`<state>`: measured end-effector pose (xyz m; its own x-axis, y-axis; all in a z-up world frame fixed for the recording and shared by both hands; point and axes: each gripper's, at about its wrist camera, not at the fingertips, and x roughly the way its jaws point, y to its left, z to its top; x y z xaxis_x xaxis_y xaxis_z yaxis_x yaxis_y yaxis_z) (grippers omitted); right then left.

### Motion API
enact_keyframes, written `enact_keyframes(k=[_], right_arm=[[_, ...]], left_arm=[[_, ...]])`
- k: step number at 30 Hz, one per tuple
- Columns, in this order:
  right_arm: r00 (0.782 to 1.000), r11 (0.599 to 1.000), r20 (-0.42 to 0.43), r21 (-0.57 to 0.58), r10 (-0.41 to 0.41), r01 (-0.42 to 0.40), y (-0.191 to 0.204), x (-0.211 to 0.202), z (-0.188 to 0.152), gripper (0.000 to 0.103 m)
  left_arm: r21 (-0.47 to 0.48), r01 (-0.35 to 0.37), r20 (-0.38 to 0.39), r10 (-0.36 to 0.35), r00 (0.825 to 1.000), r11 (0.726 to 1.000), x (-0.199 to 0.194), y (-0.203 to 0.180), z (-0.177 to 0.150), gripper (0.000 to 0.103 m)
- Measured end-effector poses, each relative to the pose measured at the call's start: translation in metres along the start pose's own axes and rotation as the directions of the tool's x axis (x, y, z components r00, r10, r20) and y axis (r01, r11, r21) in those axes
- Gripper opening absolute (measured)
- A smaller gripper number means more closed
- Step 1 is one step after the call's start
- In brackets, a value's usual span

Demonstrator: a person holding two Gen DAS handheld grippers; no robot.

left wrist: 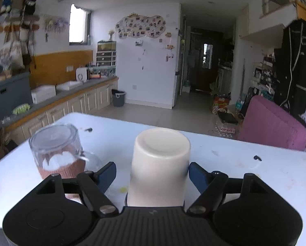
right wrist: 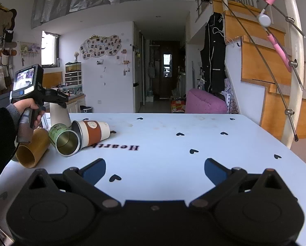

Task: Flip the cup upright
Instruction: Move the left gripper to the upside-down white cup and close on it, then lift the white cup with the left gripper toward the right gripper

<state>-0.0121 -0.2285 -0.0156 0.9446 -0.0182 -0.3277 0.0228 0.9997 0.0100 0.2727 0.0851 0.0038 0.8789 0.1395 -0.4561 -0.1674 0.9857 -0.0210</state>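
Carrying everything here is the pale blue tabletop [right wrist: 173, 143] printed with small black hearts. Standing on it upside down, base uppermost, is the cream, smooth-walled cylindrical cup [left wrist: 160, 164], set between the blue pads of the left gripper [left wrist: 151, 174]. The jaws sit narrowed around the cup's lower wall, the right pad seemingly touching and the left just beside it, so a firm hold is not yet evident. Beside it stands an inverted clear glass mug with a brown knitted sleeve [left wrist: 57, 149]. The right gripper [right wrist: 155, 170] hangs wide over bare tabletop, holding nothing. Near its far left lie a tan cylindrical cup [right wrist: 31, 151], a green metal tin cup [right wrist: 65, 139] and a white cup with a rust-brown band [right wrist: 92, 133], all on their sides. The cream cup looks rigid, fairly light and slick, so squeezing mid-wall seems safest.
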Motion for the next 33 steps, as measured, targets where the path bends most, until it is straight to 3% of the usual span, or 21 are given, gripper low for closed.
enact_keyframes(k=[3,10,20,29,33], right_arm=[[1.000,1.000,-0.001,0.003,0.000,0.000,-0.001,0.000,-0.002,0.103],[1.000,1.000,-0.011,0.021,0.000,0.000,-0.005,0.002,-0.005,0.103],[1.000,1.000,-0.012,0.027,0.007,-0.007,-0.005,0.003,-0.007,0.103],[1.000,0.999,-0.011,0.031,0.019,-0.019,-0.002,0.004,-0.007,0.103],[1.000,0.999,-0.009,0.033,0.020,-0.020,-0.003,0.004,-0.007,0.103]], left_arm=[[0.028,0.017,-0.003,-0.017,1.000,0.999,0.001,-0.003,-0.001,0.064],[0.028,0.036,-0.021,-0.035,0.999,0.999,-0.001,0.001,0.003,0.063],[0.026,0.081,0.073,-0.082,0.994,0.996,-0.042,0.002,0.025,0.063],[0.104,0.150,0.151,-0.164,0.975,0.983,-0.104,-0.008,0.033,0.062],[0.181,0.211,0.132,-0.236,0.963,0.961,-0.131,-0.027,0.021,0.062]])
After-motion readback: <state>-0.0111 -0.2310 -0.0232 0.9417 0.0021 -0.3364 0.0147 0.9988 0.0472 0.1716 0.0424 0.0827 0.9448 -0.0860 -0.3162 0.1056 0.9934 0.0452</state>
